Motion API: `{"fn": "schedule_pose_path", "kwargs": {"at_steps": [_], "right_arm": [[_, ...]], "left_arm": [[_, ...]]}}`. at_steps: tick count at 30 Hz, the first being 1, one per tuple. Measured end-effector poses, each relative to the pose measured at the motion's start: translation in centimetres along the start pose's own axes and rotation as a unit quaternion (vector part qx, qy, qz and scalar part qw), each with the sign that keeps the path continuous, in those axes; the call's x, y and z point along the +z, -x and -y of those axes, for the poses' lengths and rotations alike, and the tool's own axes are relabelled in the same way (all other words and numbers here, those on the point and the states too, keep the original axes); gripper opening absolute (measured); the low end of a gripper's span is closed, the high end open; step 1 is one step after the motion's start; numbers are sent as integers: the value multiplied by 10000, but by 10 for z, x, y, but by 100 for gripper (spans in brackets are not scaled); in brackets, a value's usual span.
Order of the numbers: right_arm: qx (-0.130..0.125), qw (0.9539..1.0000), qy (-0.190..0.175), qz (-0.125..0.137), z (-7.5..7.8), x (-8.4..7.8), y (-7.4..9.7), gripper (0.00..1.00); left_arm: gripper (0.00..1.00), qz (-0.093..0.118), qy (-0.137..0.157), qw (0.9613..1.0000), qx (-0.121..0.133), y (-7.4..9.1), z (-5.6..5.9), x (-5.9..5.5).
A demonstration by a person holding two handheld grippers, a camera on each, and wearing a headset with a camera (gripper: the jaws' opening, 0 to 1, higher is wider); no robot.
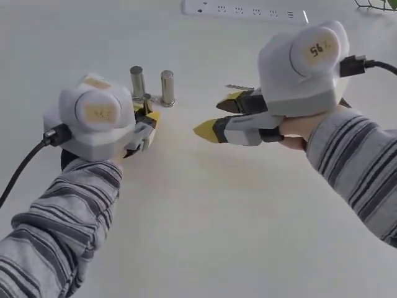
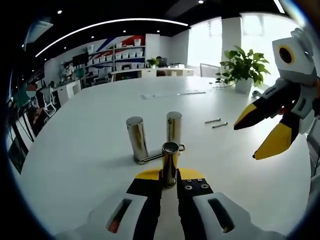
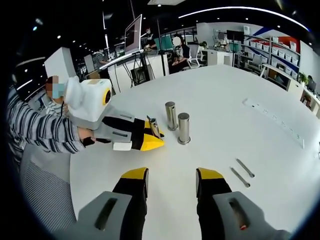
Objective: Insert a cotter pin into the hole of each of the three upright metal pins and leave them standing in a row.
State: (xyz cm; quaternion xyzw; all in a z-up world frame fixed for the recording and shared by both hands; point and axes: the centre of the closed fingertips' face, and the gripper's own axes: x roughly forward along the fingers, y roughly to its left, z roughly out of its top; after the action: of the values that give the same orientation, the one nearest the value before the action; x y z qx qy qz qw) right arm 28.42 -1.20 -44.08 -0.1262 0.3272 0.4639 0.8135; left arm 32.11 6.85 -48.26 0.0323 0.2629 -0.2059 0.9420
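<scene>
**Left gripper clamps one pin upright; right gripper open and empty**

The left gripper (image 2: 170,176) has its jaws drawn in tight on a short metal pin (image 2: 170,157), gripping it low on the barrel. The pin's long axis runs straight up, with its flat top facing the ceiling. Whether its foot touches the table (image 1: 205,223) I cannot tell, because the jaws hide it.

In the left gripper view, two more pins (image 2: 136,137) stand just beyond it at 11 and 12 o'clock. Both are upright on their bases, close together but not touching.

The right gripper (image 3: 172,181) has its yellow-tipped jaws spread wide with nothing between them. In the head view it hangs at 3 o'clock of the pins, tips pointing toward them but well apart from them. Two loose cotter pins (image 2: 212,120) lie flat on the table, side by side, at 2 o'clock of the standing pins in the left gripper view.

The table is broad, plain and white. A white power strip (image 1: 245,10) lies at 12 o'clock along its far side in the head view. Striped sleeves (image 1: 56,223) cover both of the person's forearms. Around the table is an open office with ceiling spotlights, shelves (image 2: 125,52) at 11 o'clock and a potted plant (image 2: 242,65) by a bright window at 2 o'clock in the left gripper view.
</scene>
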Motion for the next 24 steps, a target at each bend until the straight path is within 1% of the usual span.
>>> {"fn": "schedule_pose_path", "kwargs": {"at_steps": [1, 3, 7, 9, 11, 14, 15, 18, 20, 21, 24], "right_arm": [[-9, 10000, -14, 22, 0, 1, 0, 34], [-20, 10000, -33, 64, 1, 2, 1, 34], [-75, 9996, -168, 226, 6, 8, 0, 34], [-72, 9990, -243, 380, 7, 14, 0, 34], [-81, 9983, -322, 478, 9, 19, 0, 34], [-149, 9974, -347, 609, 14, 28, -2, 33], [-196, 9970, -306, 678, 16, 33, -4, 33], [-235, 9960, -291, 810, 19, 44, -10, 33], [-233, 9959, -281, 833, 20, 48, -13, 33], [-249, 9959, -224, 844, 26, 53, -18, 33], [-250, 9958, -119, 868, 28, 58, -27, 31]], "left_arm": [[9, 15, -9, 10000, -16, 0, 1, 0], [12, -21, -49, 10000, -37, 1, 1, -1], [18, -2, 6, 10000, -55, 3, -1, 0], [23, 8, -13, 9999, -114, 5, 0, 0], [29, -59, -5, 9999, -123, 7, -1, -3], [35, -87, -110, 9998, -113, 12, -1, -5], [36, -56, -139, 9998, -123, 16, -1, -5], [42, 66, -59, 9998, -192, 23, 2, -1], [47, 77, -78, 9997, -219, 27, 4, 0], [50, 85, -93, 9997, -218, 32, 5, 1], [58, 183, 13, 9996, -215, 39, 6, 6]]}}
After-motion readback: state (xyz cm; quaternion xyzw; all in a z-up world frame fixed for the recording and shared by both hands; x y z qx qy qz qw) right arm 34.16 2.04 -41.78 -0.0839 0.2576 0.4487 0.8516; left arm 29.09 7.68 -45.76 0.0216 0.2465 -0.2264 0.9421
